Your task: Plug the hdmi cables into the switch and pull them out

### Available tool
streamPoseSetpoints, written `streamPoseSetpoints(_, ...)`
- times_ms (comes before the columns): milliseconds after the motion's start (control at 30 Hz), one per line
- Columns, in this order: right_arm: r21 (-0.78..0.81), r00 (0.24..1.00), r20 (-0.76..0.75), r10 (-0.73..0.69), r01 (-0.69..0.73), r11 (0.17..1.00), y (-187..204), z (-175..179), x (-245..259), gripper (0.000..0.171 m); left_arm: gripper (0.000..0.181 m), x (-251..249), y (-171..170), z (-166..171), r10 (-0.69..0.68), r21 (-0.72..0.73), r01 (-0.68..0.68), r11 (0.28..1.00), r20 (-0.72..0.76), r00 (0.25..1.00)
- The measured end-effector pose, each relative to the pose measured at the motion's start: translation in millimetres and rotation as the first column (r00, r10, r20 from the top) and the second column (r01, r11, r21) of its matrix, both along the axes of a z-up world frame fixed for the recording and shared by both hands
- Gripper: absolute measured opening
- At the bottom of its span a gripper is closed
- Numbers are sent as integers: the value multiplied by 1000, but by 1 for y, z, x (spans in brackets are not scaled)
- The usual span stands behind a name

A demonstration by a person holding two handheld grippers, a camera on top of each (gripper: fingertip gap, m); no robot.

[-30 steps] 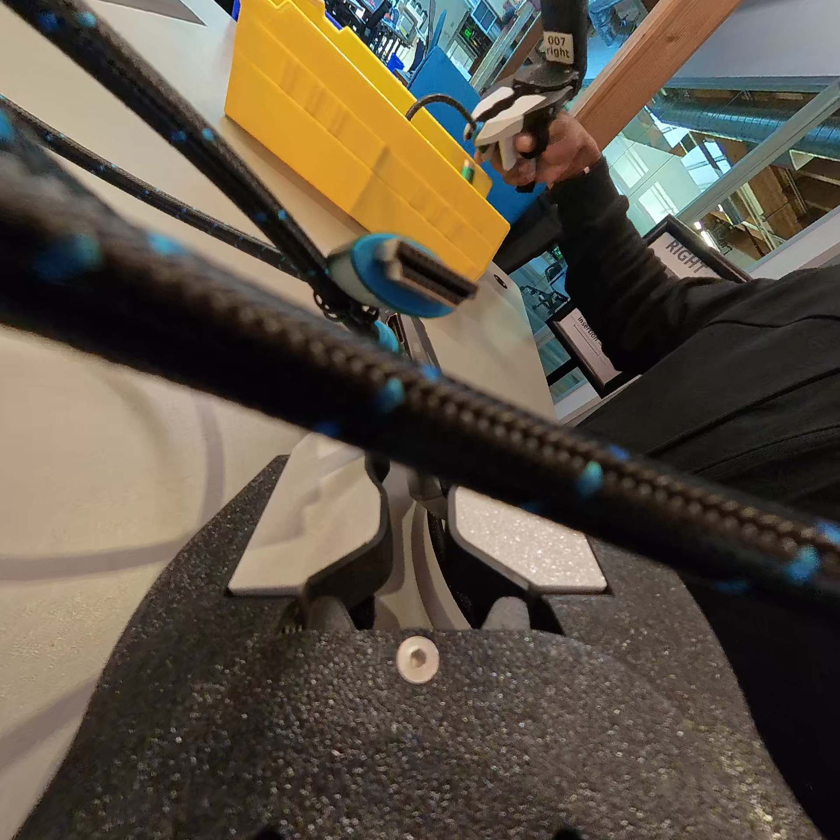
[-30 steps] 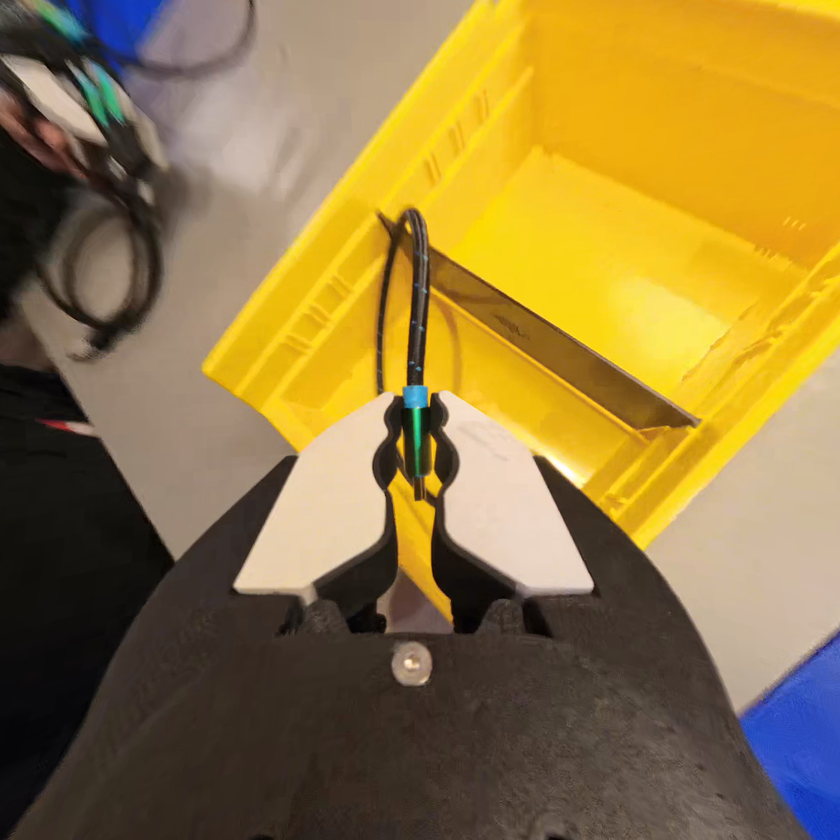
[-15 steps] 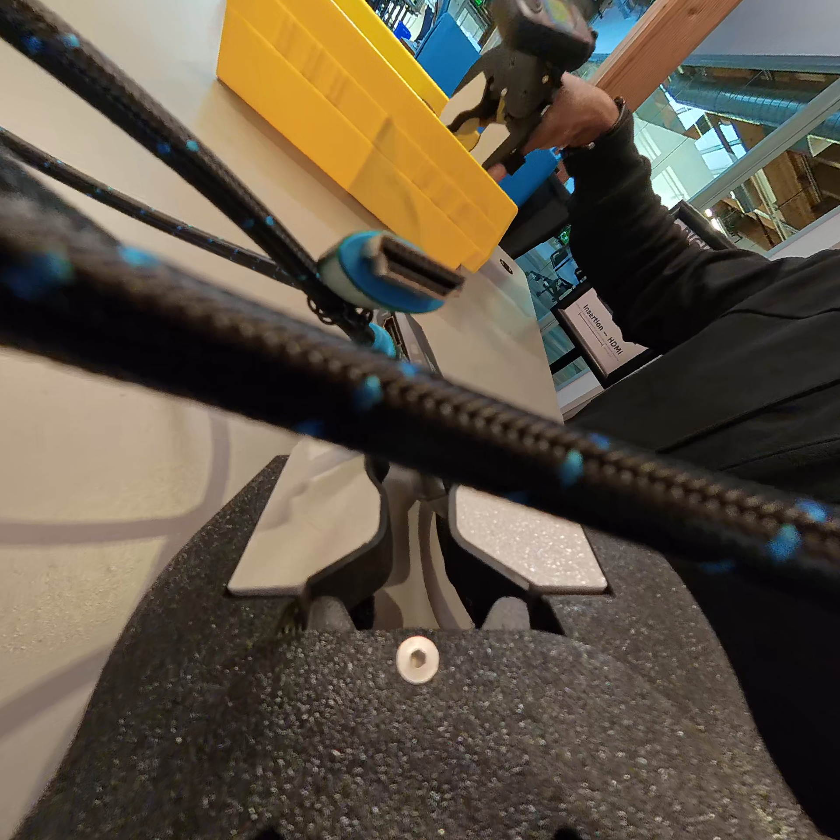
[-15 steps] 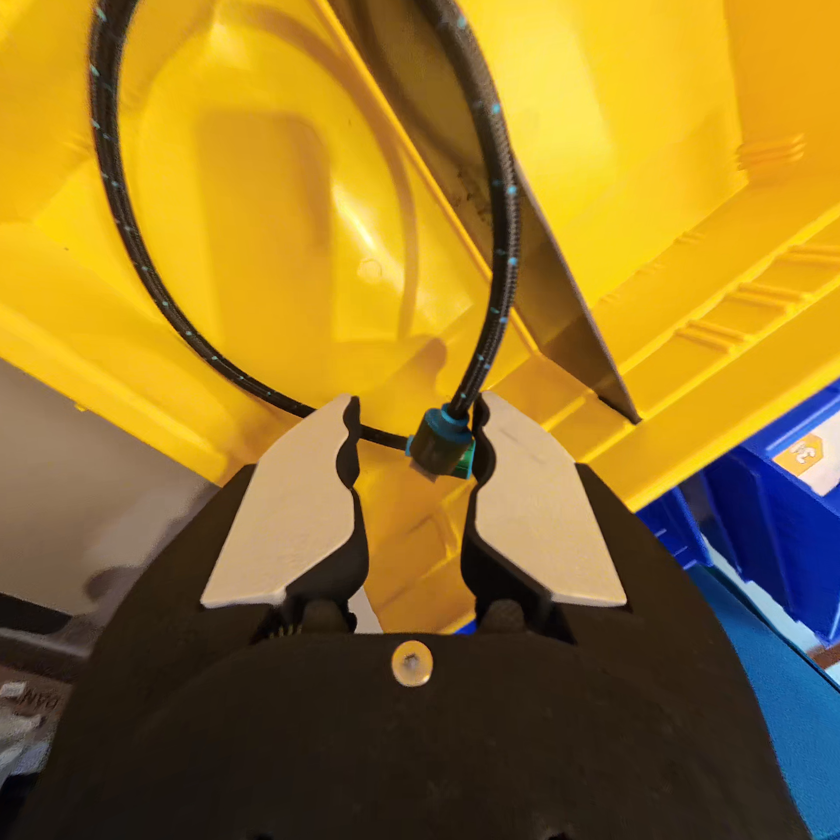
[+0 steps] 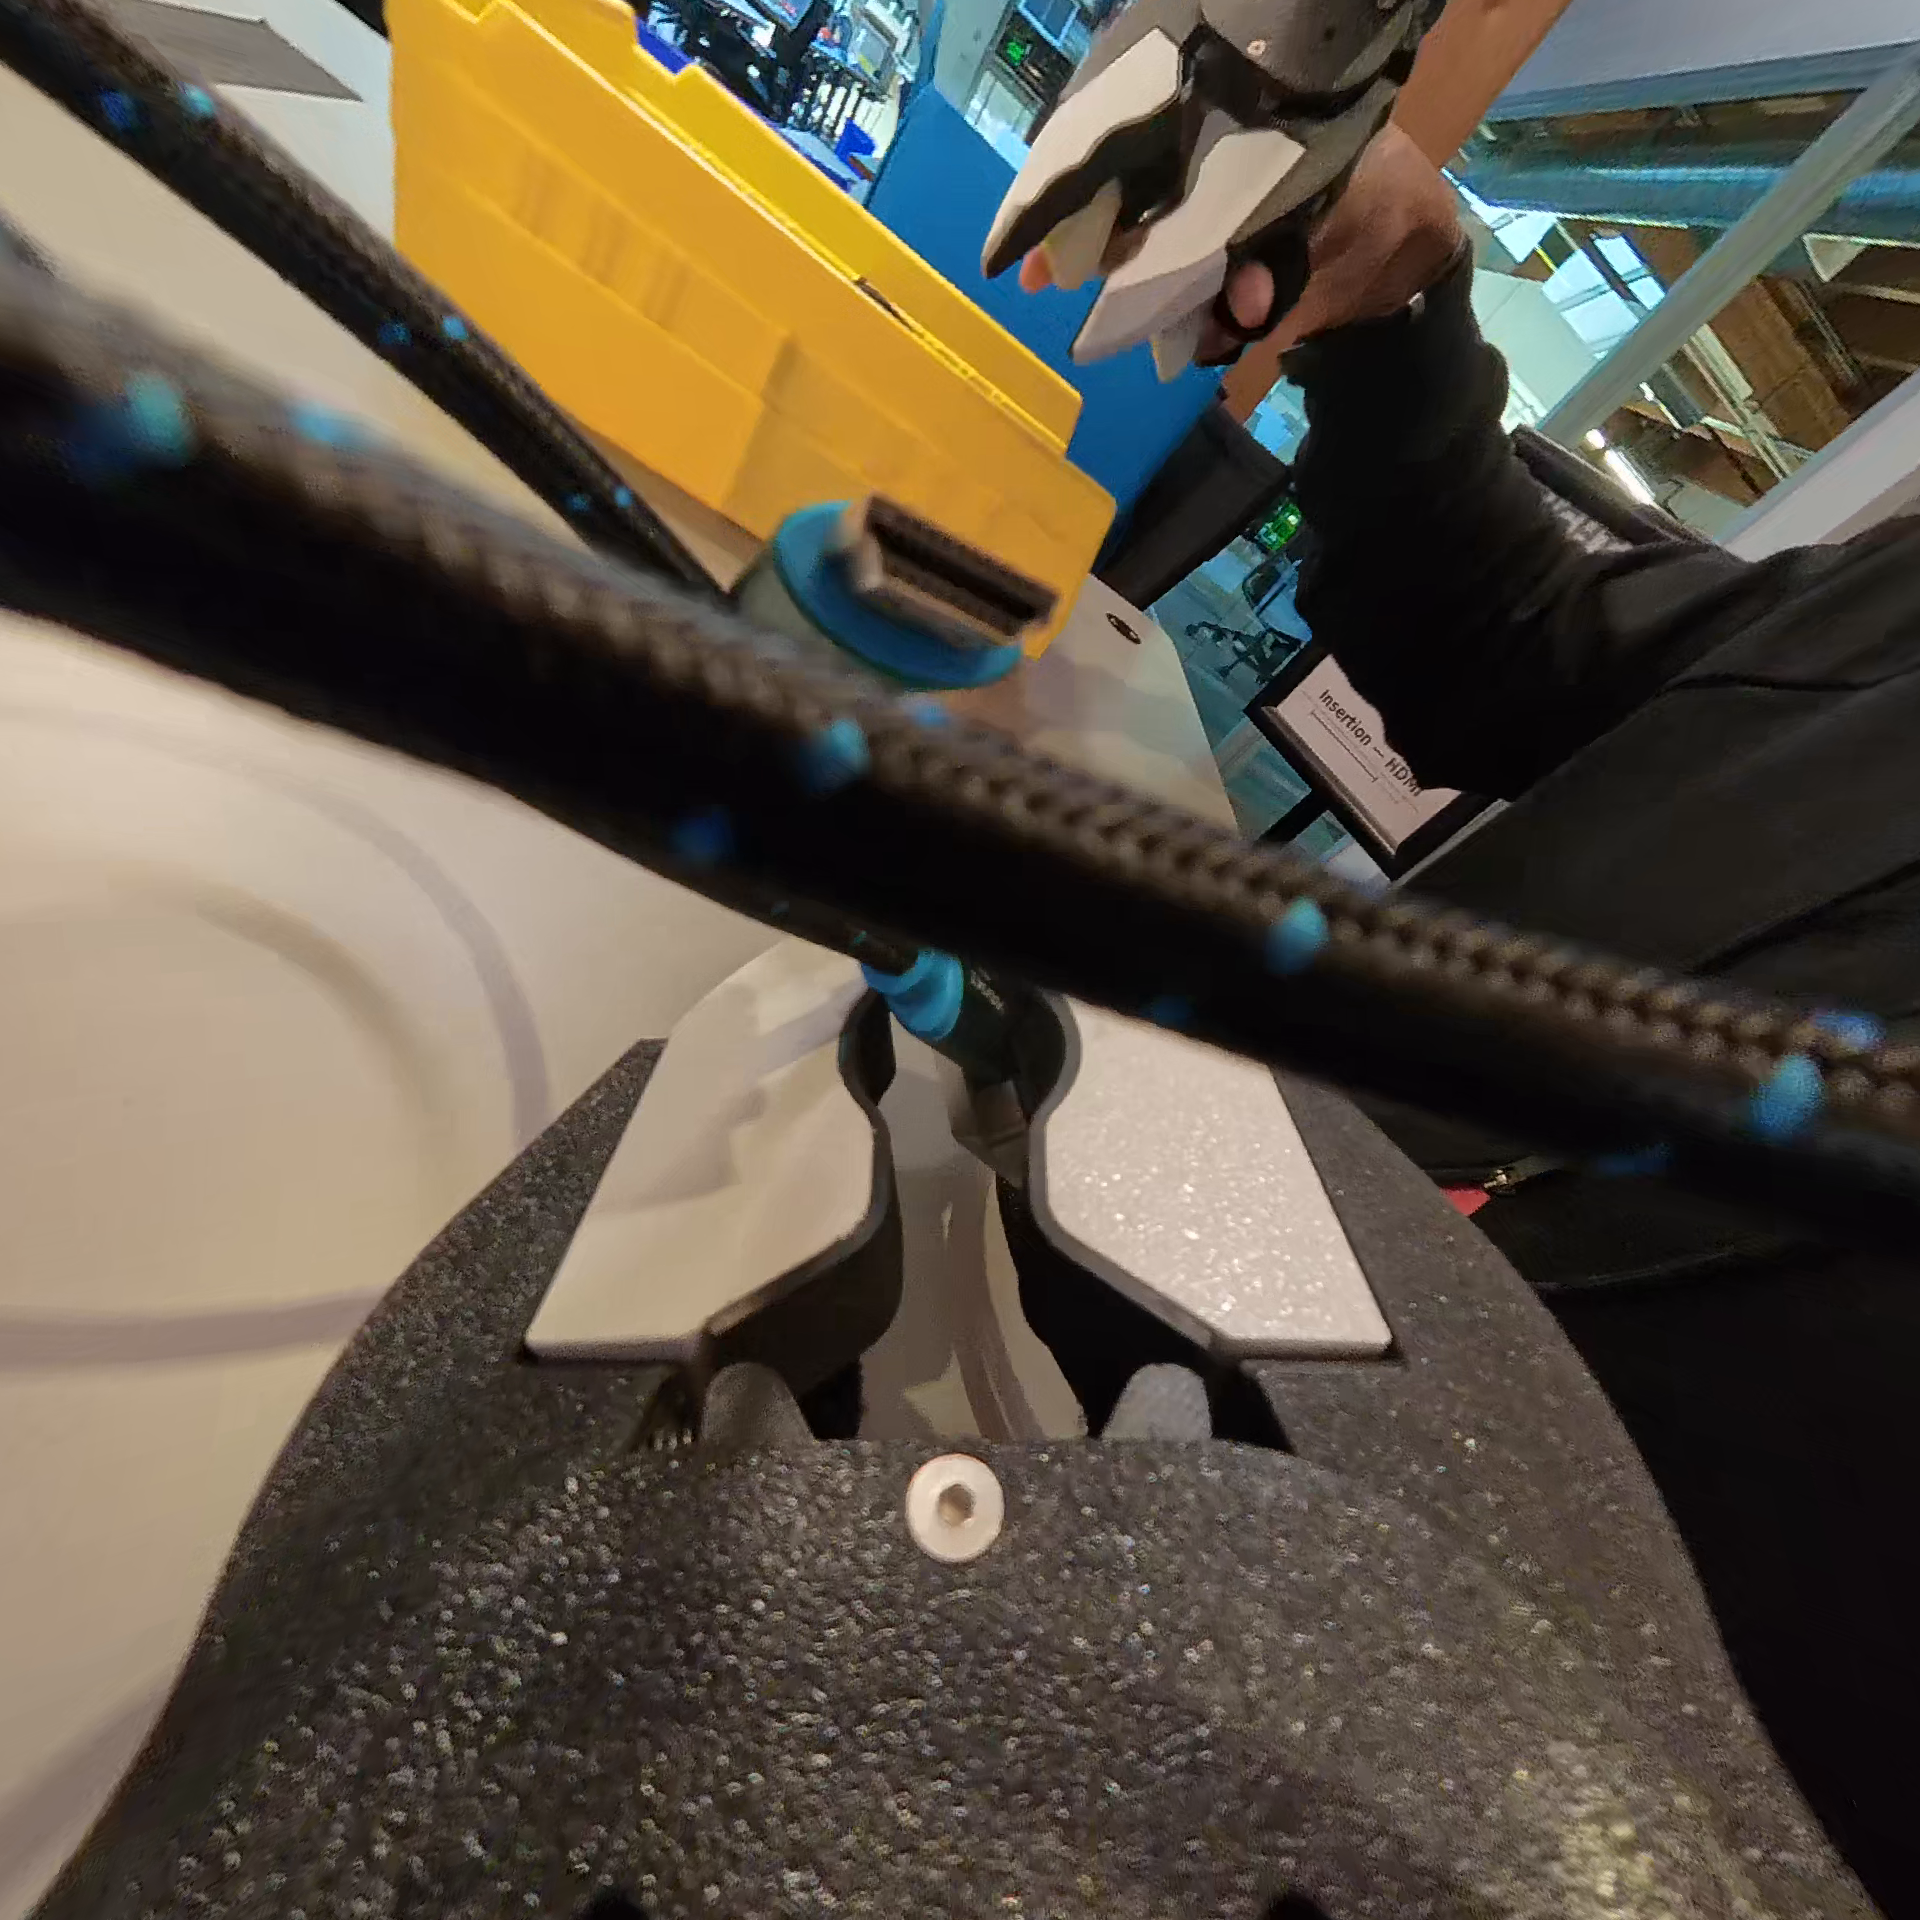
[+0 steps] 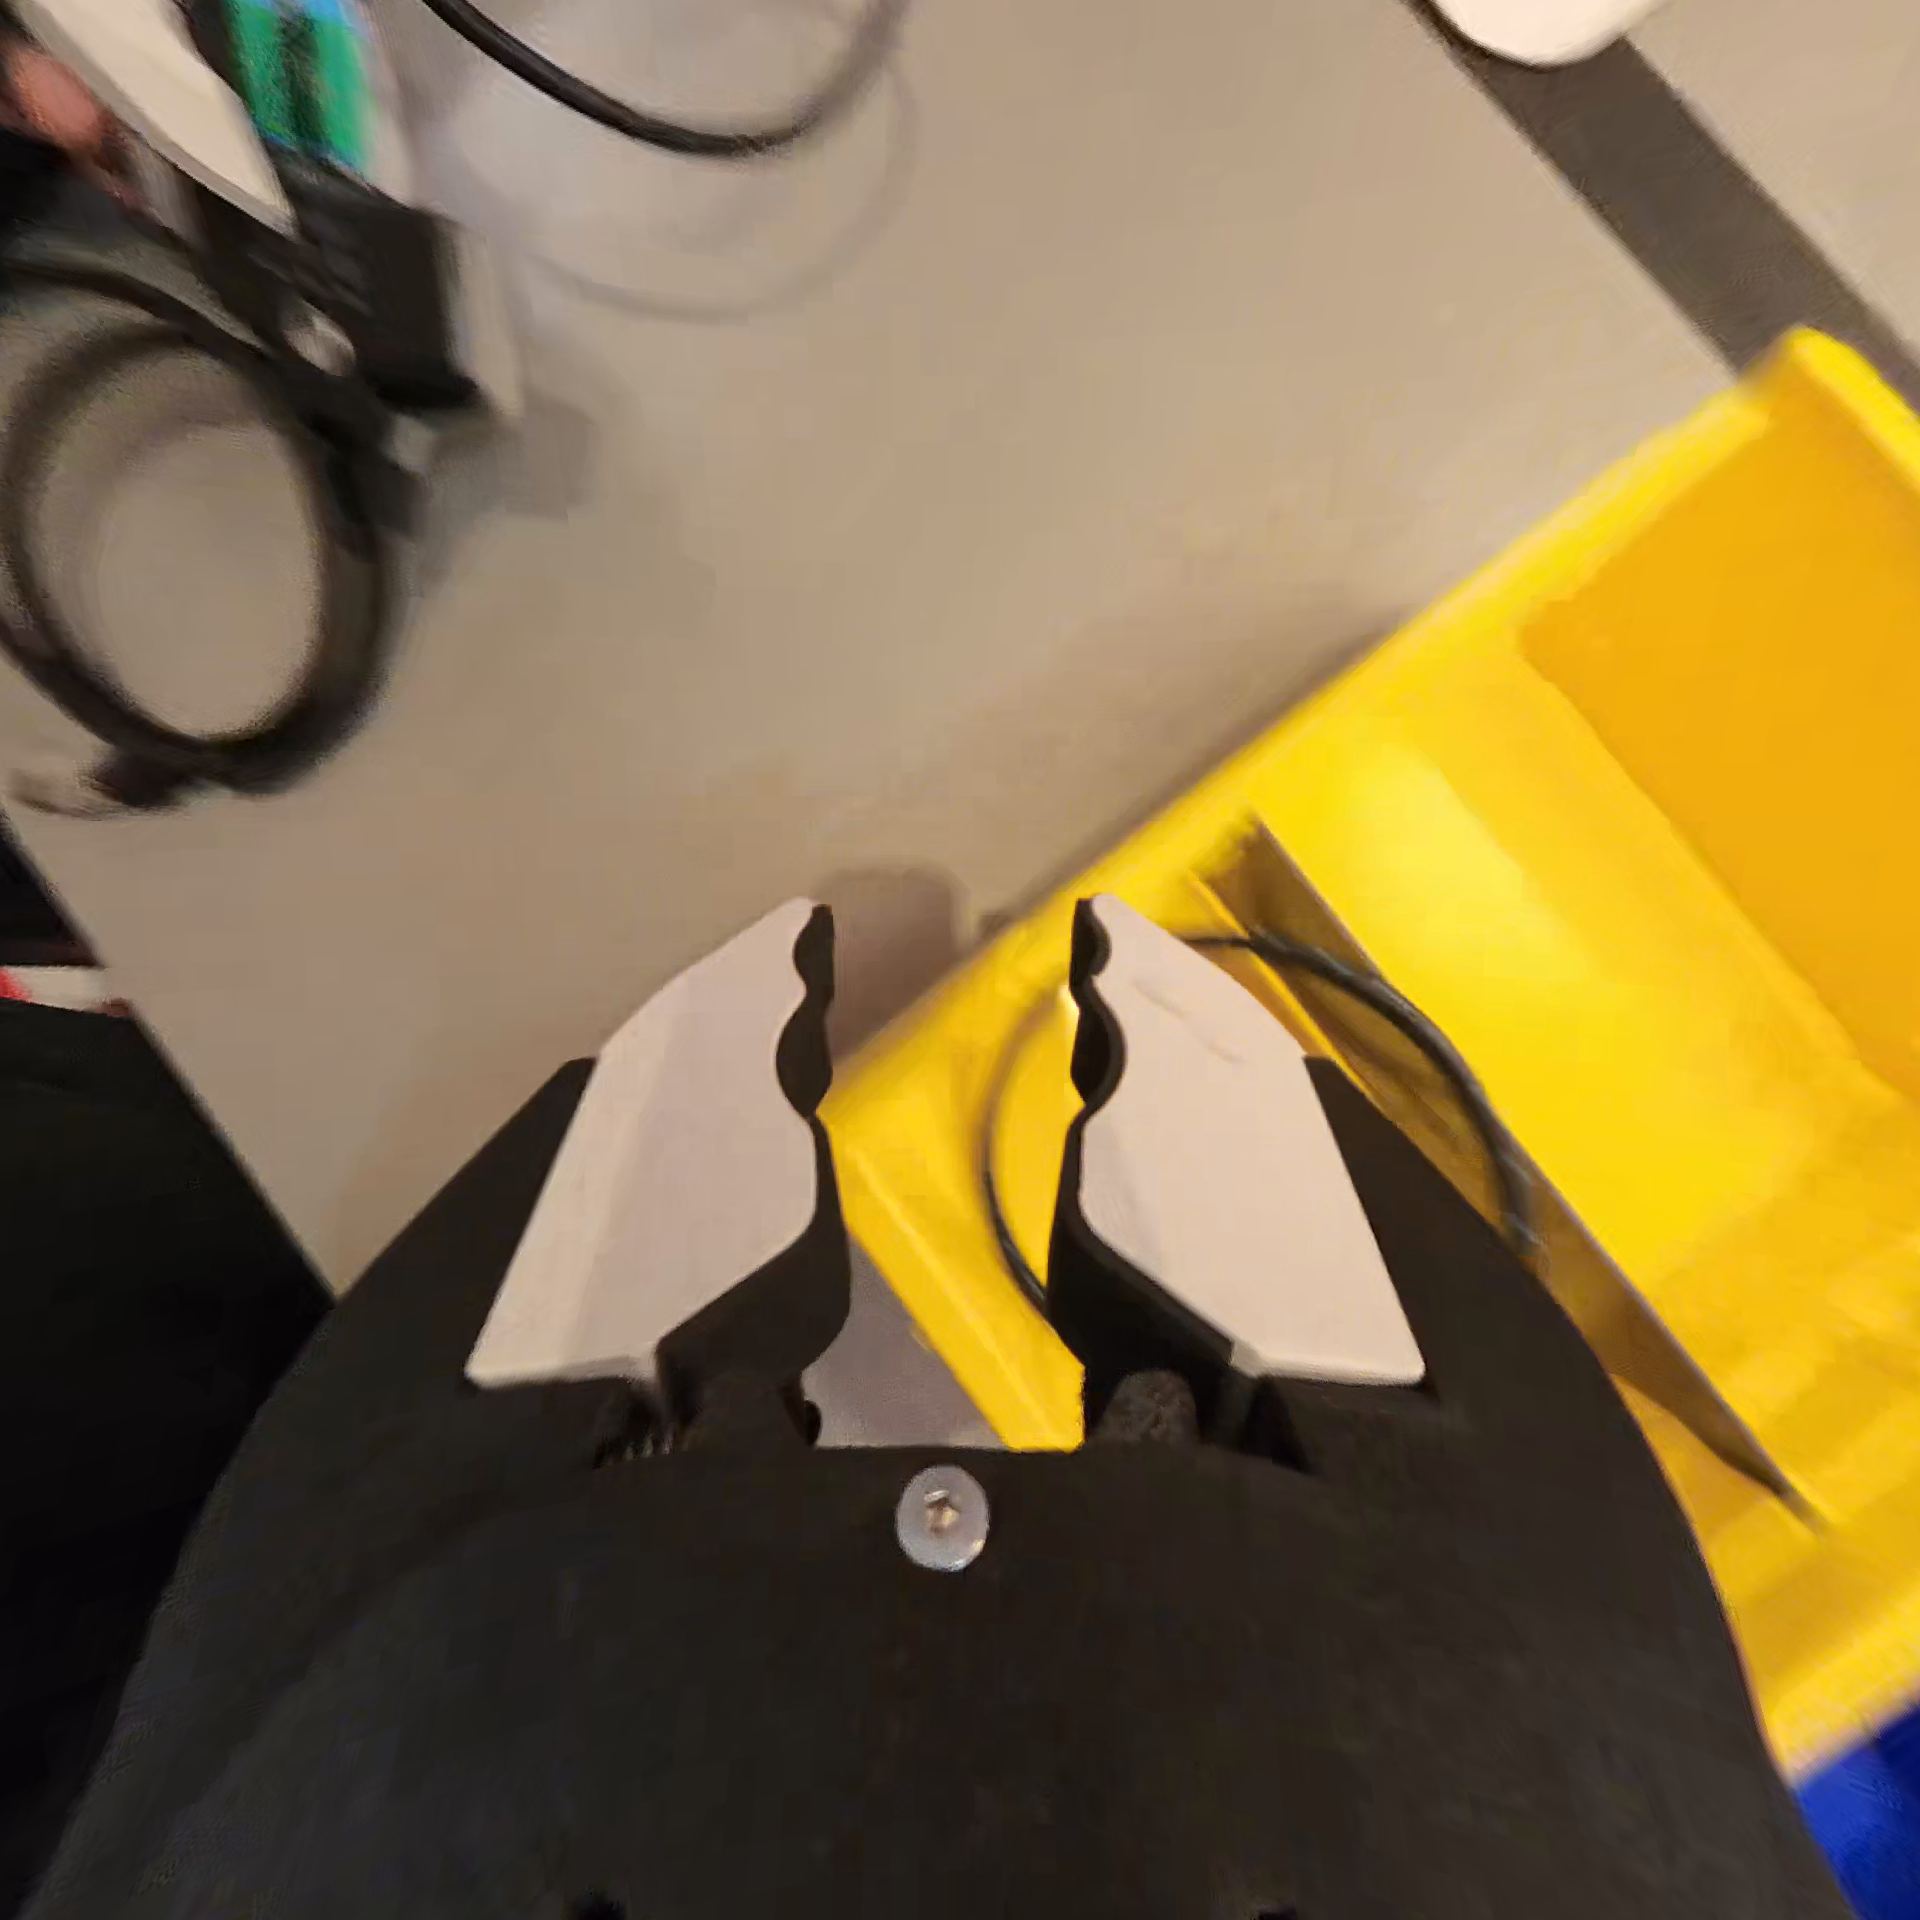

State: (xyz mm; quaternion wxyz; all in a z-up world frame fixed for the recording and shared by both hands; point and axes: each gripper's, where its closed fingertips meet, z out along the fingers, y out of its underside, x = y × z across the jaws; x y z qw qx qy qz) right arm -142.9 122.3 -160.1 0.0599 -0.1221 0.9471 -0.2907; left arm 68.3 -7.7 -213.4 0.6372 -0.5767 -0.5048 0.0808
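The right gripper (image 6: 951, 971), black body with pale grey finger plates, hangs with its jaws spread and nothing between them; half a second ago a blue-collared plug sat there, and now that thin black braided cable (image 6: 1423, 1049) lies loose in the near compartment of the yellow plastic bin (image 6: 1621, 935) on the beige table (image 6: 831, 520). One bin, one cable inside it. Over on the left, the left gripper (image 5: 961, 1081) has its jaws pinched on a blue-collared HDMI plug (image 5: 940, 1013), its black-and-blue braided cable (image 5: 727, 727) sweeping across the lens. A second HDMI plug (image 5: 935, 582), metal end bare, floats free in front of the bin. There's a white placard (image 5: 1361, 758) with printed writing beyond the table edge. I can't pick out the switch with any certainty.
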Motion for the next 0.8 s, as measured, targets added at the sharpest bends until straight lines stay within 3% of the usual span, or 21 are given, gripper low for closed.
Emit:
streamPoseSetpoints(167,-43,956,242,167,-161,986,-56,-14,121,49,18,1,12,6,-38,-5,38,999,-47,998)
streamPoseSetpoints(300,-58,890,399,220,-216,975,-98,-26,176,51,18,4,22,6,-85,-6,85,996,-47,995)
streamPoseSetpoints(400,-51,835,485,261,-270,961,-116,-33,199,46,18,7,32,6,-131,-17,130,991,-54,990)
streamPoseSetpoints(567,-41,737,600,311,-360,932,-117,-44,226,22,18,8,40,4,-162,-19,161,987,-38,986)
streamPoseSetpoints(733,-101,718,633,289,-294,950,-121,-47,223,15,23,6,38,-1,-135,30,134,991,29,990)
streamPoseSetpoints(800,-133,723,642,254,-222,966,-125,-47,215,14,39,2,34,-7,-100,38,97,995,75,992)
